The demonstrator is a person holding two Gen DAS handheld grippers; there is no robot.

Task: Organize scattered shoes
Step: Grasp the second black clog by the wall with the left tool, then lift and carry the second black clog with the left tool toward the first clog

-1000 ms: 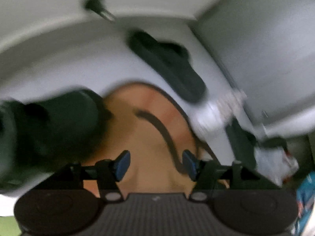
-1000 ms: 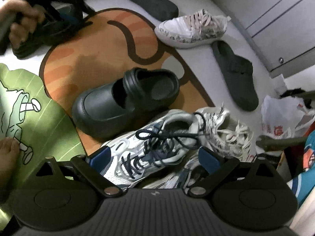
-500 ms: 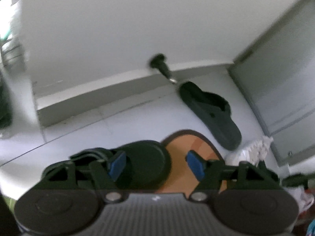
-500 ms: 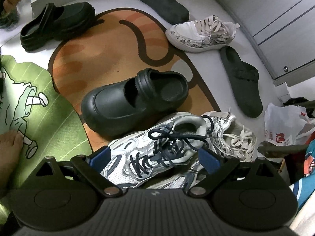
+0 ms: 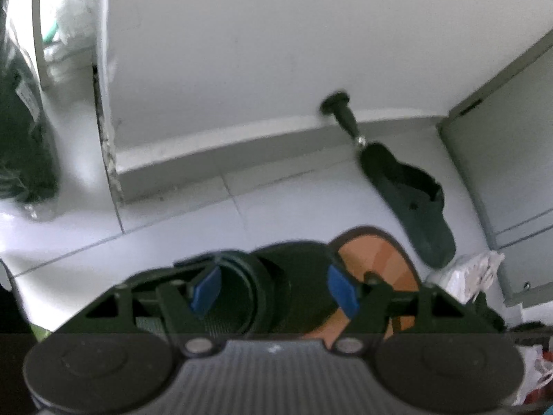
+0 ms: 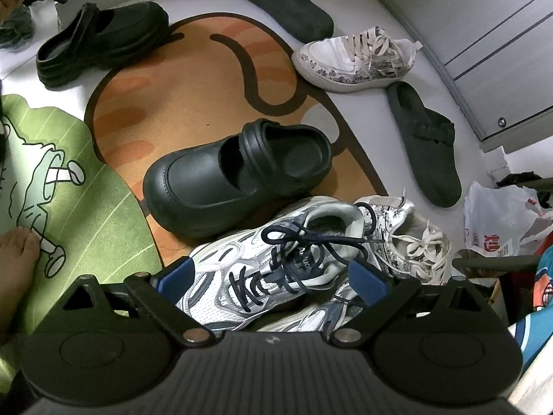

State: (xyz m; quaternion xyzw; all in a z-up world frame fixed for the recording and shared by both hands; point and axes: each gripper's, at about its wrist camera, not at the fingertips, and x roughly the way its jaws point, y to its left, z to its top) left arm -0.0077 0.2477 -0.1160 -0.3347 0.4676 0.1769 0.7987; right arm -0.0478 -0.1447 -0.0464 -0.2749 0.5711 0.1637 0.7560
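My left gripper [image 5: 273, 288] is open, its blue pads above a black clog [image 5: 276, 290] that stands on the floor by the wall; the same clog [image 6: 100, 43] shows at the far left in the right wrist view, free of any grip. My right gripper [image 6: 269, 282] is open, its pads either side of a silver sneaker with dark laces [image 6: 273, 263]. A second black clog [image 6: 238, 180] lies on the orange mat [image 6: 193, 79]. Two dark slippers [image 6: 283, 3] [image 6: 425, 141] and two white patterned sneakers [image 6: 356, 57] [image 6: 411, 238] lie around.
A green cartoon mat [image 6: 65, 186] lies at the left with a bare foot [image 6: 15, 259] on it. A white plastic bag [image 6: 497, 221] sits at the right. A grey cabinet [image 6: 484, 34] stands at the far right. A wall with a black door stop [image 5: 342, 114] runs behind.
The left gripper has let go of the black clog by the wall and drawn back above it. The right gripper has held nearly still over the silver sneaker.
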